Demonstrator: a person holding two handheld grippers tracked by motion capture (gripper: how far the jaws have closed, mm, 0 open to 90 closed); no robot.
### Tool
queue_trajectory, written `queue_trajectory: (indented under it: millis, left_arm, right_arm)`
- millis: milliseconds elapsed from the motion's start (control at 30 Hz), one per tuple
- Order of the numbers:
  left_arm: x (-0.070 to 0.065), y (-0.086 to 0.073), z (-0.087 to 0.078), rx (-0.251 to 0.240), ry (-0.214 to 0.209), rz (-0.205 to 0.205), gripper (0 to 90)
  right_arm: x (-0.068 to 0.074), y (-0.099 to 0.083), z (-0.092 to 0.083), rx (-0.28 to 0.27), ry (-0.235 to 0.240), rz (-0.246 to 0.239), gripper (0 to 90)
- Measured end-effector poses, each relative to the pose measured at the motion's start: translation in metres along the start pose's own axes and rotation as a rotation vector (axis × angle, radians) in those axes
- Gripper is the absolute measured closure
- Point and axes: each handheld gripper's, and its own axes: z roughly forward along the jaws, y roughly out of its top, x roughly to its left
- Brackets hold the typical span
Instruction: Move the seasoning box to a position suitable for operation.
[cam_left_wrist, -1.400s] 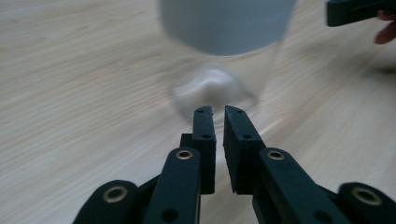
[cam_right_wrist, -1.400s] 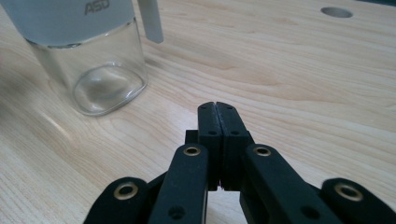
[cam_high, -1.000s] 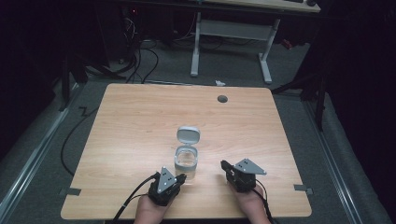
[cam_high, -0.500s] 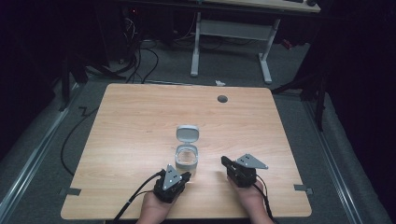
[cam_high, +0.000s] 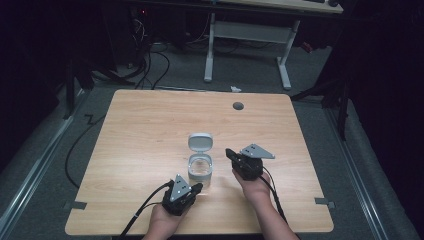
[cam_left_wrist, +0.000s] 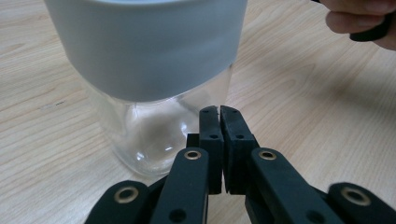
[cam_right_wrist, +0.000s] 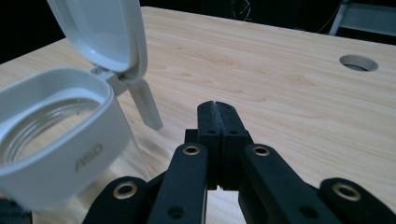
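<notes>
Jar (cam_high: 200, 167) lid (cam_high: 201, 141) already flipped open on desk (cam_high: 140, 130); left gripper (cam_high: 196, 187) and right gripper (cam_high: 231, 154) jaws pressed together, empty, nothing loaded yet.

A light wooden table (cam_high: 145, 130) with rounded corners stands on grey carpet. A round cable hole (cam_high: 238, 106) sits near its far edge, right of centre. Near the table's middle stands a clear glass jar (cam_high: 200, 169) with a grey collar, its hinged lid (cam_high: 200, 142) open toward the far side.
</notes>
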Motion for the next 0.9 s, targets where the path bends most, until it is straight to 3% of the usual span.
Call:
queue_trajectory:
  millis: [300,500,633,900]
  left_arm:
    - [-0.001,-0.004,0.000,-0.010,-0.004,0.014,88.1]
    - [0.000,-0.003,-0.002,-0.020,0.002,0.000,88.0]
    - [0.002,-0.002,-0.002,-0.024,0.006,-0.021,88.1]
    - [0.002,-0.002,-0.001,-0.020,0.016,-0.018,88.3]
  right_arm:
    - [0.001,0.018,0.018,-0.001,0.001,-0.002,89.6]
    - [0.004,0.035,0.029,-0.024,-0.005,-0.016,89.5]
    - [0.007,0.038,0.032,-0.037,0.000,-0.004,89.5]
    - [0.010,0.045,0.035,-0.052,0.021,-0.005,89.4]
